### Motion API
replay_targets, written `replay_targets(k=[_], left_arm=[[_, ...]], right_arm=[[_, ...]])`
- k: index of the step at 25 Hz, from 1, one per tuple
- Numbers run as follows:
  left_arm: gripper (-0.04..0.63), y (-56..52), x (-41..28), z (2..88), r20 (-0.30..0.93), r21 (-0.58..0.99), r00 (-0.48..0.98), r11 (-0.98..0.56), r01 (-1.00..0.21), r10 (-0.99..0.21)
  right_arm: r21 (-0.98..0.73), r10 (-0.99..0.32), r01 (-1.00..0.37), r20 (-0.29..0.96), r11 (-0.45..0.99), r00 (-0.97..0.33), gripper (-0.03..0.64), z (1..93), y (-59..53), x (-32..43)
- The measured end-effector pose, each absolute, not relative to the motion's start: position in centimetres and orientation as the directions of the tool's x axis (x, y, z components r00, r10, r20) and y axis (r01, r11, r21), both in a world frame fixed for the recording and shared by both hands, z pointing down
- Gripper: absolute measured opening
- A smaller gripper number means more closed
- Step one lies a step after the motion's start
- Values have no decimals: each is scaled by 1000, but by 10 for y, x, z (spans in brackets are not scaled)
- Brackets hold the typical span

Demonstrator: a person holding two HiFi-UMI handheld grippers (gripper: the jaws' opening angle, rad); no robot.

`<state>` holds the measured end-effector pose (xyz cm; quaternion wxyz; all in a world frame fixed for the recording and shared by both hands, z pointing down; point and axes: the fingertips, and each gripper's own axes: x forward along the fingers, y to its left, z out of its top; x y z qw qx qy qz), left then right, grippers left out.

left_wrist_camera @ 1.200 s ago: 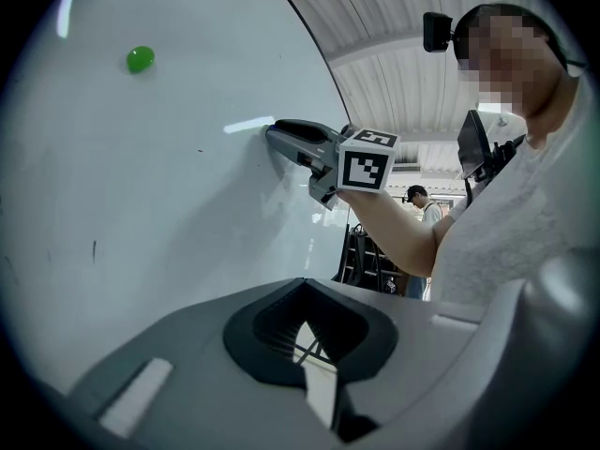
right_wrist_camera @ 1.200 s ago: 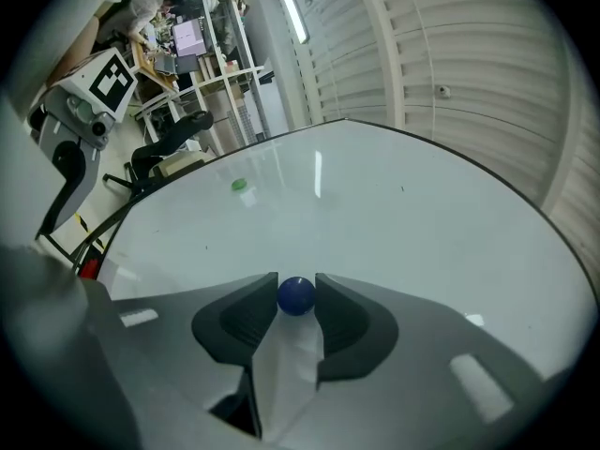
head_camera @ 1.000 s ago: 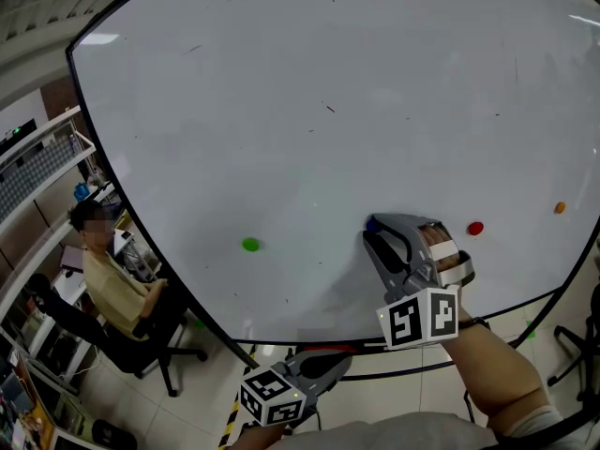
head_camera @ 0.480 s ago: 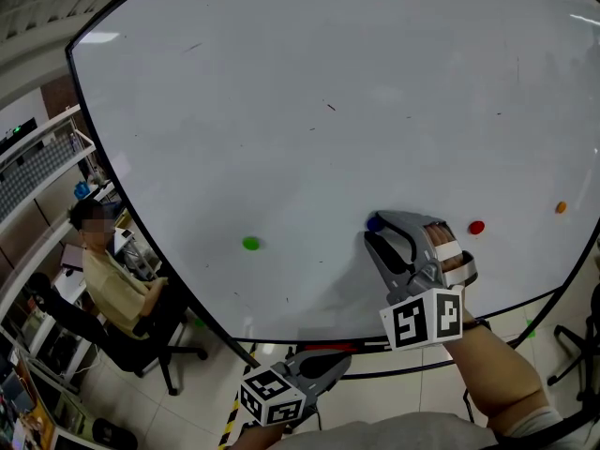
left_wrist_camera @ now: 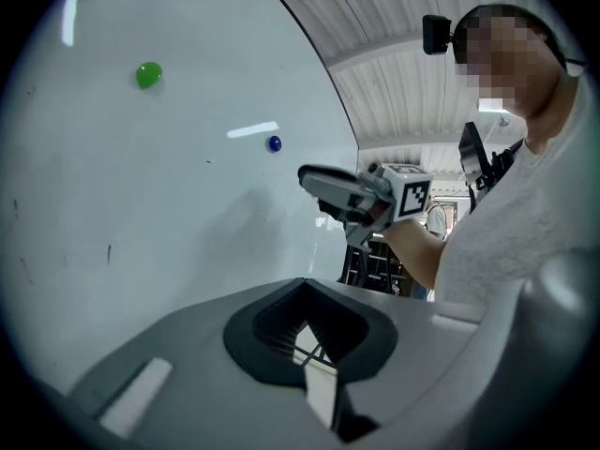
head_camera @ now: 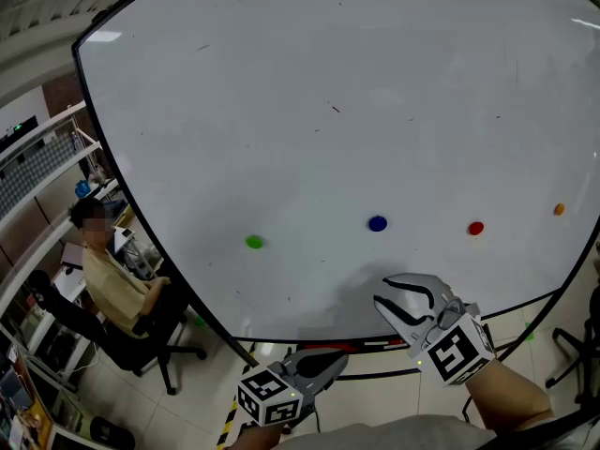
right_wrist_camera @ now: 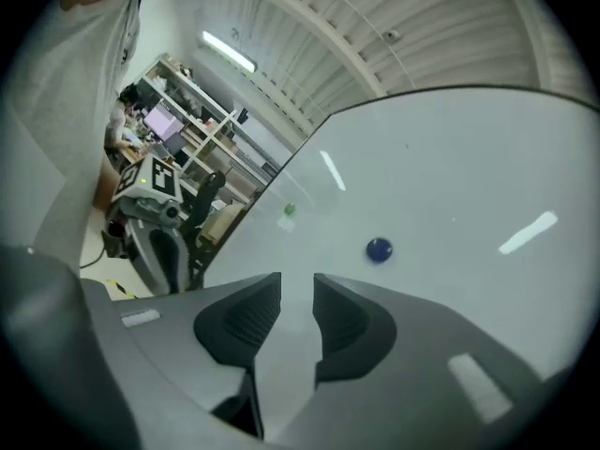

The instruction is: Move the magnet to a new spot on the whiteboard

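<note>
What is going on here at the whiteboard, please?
A person holds a gripper in each hand at a whiteboard. The right gripper sits below the blue magnet, not touching it; its fingers are apart, closing, with nothing between them. The magnet sticks to the board between a green magnet and a red magnet. The left gripper hangs lower, shut and empty.

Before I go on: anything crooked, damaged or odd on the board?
Nothing stands out. The green magnet, blue magnet, red magnet and orange magnet sit apart on the whiteboard, which shows only faint pen marks. The right gripper is off the board below the blue magnet, jaws closing on nothing.
</note>
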<state>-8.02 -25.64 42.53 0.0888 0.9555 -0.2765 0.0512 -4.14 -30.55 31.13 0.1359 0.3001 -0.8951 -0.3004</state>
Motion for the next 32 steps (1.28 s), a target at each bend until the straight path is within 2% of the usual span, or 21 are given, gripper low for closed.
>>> replay_targets(k=[7, 11, 13, 24, 32], left_arm=[[-14, -248, -76, 435, 160, 161, 847, -833, -529, -507], [-14, -245, -75, 444, 167, 177, 853, -837, -519, -494], [-14, -243, -75, 449, 173, 187, 855, -836, -516, -489], [-14, -227, -84, 450, 171, 186, 879, -862, -471, -444], [-14, -228, -105, 495, 166, 209, 896, -874, -439, -411]], right_arm=[[265, -494, -435, 224, 860, -840, 87, 418, -276, -35], [100, -448, -437, 251, 894, -858, 26, 453, -261, -42], [70, -435, -432, 255, 899, -864, 5, 461, -256, -46], [15, -466, -478, 248, 878, -849, 5, 460, -247, -57], [-79, -480, -512, 251, 855, -840, 5, 484, -243, -72]])
